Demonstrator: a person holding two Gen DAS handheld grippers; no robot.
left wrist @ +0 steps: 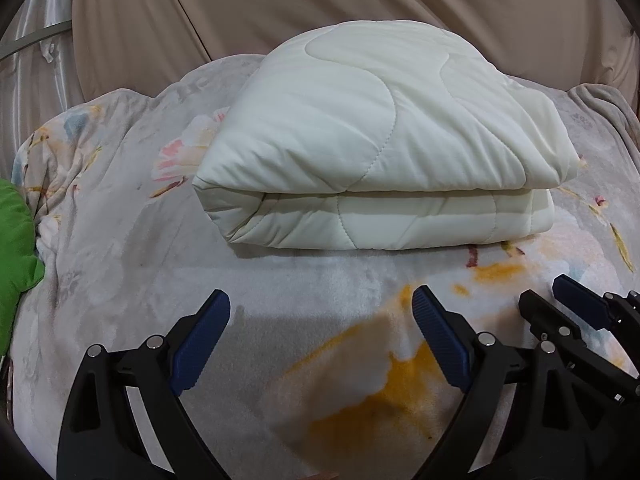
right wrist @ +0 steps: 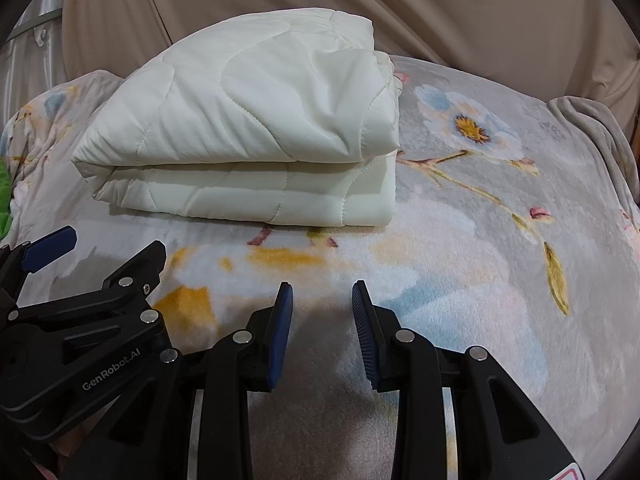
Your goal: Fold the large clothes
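On the floral blanket [left wrist: 120, 240], at twelve o'clock from your grippers, the folded white quilt [left wrist: 372, 140] lies well apart from your left gripper [left wrist: 322, 320], fingers spread wide, and right gripper [right wrist: 322, 308], fingers narrowly parted, both empty.

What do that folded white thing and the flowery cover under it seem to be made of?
Folded quilt: apparently smooth woven fabric over soft padding, with a slight sheen; curved stitch lines and puffy layers suggest it. Floral blanket: looks like plush fleece, matte and fuzzy, its printed flowers soft-edged. The exact fibres cannot be told.
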